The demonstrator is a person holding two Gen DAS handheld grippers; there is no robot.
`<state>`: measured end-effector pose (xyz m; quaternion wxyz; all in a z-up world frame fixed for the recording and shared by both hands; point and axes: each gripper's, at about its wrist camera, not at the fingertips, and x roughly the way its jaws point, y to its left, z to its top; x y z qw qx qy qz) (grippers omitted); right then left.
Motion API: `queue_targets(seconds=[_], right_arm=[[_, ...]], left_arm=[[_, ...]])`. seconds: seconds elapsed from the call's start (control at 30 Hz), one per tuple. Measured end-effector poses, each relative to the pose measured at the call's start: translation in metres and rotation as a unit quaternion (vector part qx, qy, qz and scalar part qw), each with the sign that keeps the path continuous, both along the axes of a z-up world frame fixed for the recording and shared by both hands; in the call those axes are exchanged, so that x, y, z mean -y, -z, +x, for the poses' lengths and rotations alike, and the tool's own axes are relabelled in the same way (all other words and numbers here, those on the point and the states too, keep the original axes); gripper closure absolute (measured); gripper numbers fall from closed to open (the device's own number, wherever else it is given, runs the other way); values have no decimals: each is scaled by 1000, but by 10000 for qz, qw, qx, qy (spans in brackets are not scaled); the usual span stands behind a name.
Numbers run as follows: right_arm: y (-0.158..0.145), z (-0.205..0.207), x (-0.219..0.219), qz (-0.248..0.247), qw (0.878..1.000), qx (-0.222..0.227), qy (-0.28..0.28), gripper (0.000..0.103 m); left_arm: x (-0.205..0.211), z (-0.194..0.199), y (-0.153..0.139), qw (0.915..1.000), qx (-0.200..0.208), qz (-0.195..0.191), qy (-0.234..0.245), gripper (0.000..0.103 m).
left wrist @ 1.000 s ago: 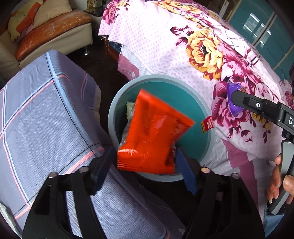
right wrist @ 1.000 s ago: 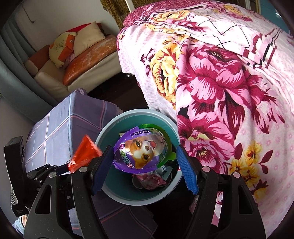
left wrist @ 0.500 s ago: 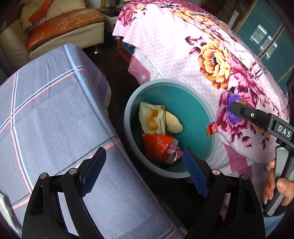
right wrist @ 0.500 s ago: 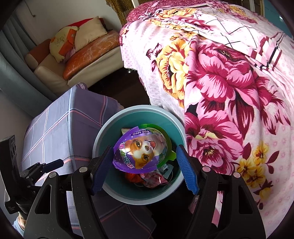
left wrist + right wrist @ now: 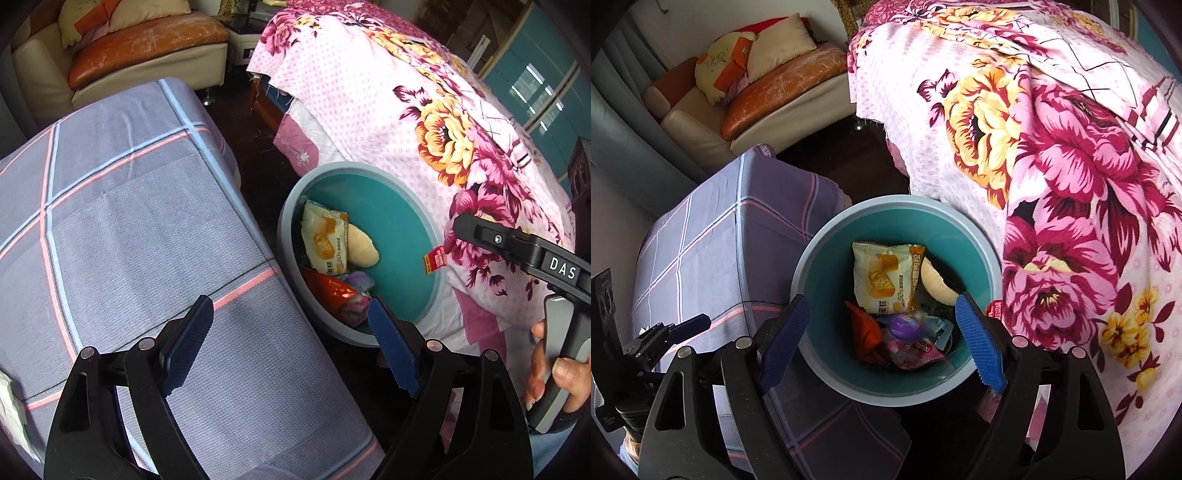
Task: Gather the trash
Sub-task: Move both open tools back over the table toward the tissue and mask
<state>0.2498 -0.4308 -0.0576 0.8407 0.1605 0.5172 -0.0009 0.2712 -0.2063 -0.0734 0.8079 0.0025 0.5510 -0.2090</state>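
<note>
Hovering left tool (image 5: 291, 345) over checked grey tabletop (image 5: 129, 221), jaws wide, empty. Right tool (image 5: 882, 341) above round teal plastic bin (image 5: 812, 280), jaws wide, empty; purple egg wrapper (image 5: 905, 326) inside among wrappers. Risk: tool clipping rim, tipping bin.

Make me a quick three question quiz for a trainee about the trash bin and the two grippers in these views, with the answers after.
1. True or false: the right gripper is clamped on the purple egg pack.
2. Which lies highest in the bin? A) a glass bottle B) the yellow snack packet C) a shoe
3. Fill in: the left gripper hangs with its jaws ____ over the edge of the checked cloth.

Key
1. False: its jaws are spread and the pack is down in the bin among the other wrappers.
2. B
3. open
</note>
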Motion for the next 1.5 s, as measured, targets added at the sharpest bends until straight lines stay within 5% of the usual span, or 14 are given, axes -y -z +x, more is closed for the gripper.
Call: queue_targets(seconds=[0.83, 1.5], right_arm=[[-38, -18, -130, -267, 9956, -56, -898, 21], [-40, -41, -275, -455, 9768, -319, -2070, 21]], left_arm=[[-138, -46, -30, 9951, 342, -200, -907, 17], [-320, -107, -18, 9737, 266, -221, -2252, 17]])
